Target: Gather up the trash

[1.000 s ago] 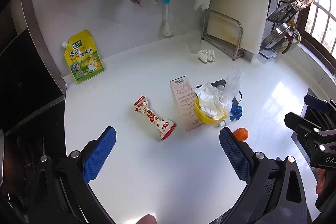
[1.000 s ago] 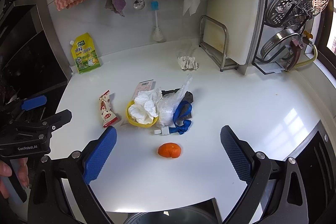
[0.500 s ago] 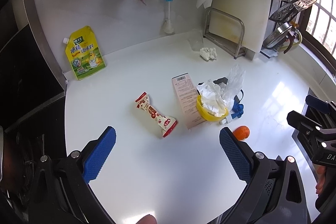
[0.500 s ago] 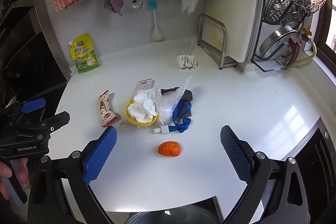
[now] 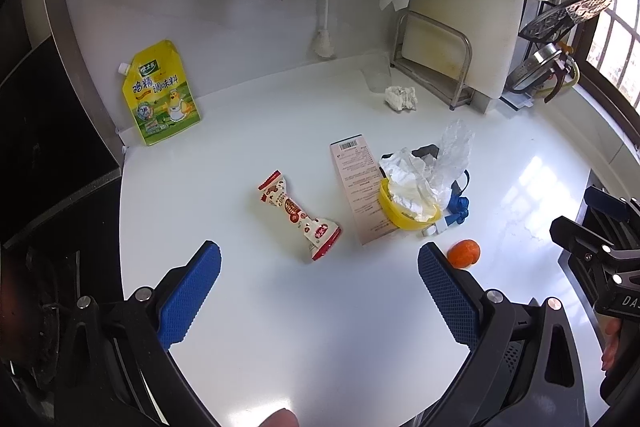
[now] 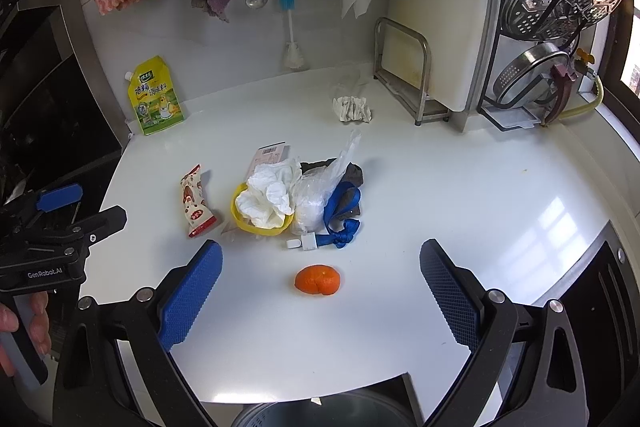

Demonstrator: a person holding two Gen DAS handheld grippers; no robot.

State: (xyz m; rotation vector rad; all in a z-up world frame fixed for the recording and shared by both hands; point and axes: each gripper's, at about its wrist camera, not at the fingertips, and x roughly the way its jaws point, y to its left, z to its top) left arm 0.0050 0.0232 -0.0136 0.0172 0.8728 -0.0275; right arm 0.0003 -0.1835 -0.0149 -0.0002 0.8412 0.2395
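Trash lies on the white counter: a red and white snack wrapper, a pink carton, a yellow bowl stuffed with crumpled tissue, a clear plastic bag, a blue strap, an orange peel and a crumpled tissue at the back. My left gripper is open and empty, above the counter in front of the wrapper. My right gripper is open and empty, in front of the peel.
A yellow seasoning pouch leans on the back wall at left. A cutting board in a metal rack and a steamer rack stand at back right. Cloths and a ladle hang above. A round bin rim shows below the counter's front edge.
Both grippers have shifted very slightly; the scene drifts a little in each view. Nothing on the counter has moved.
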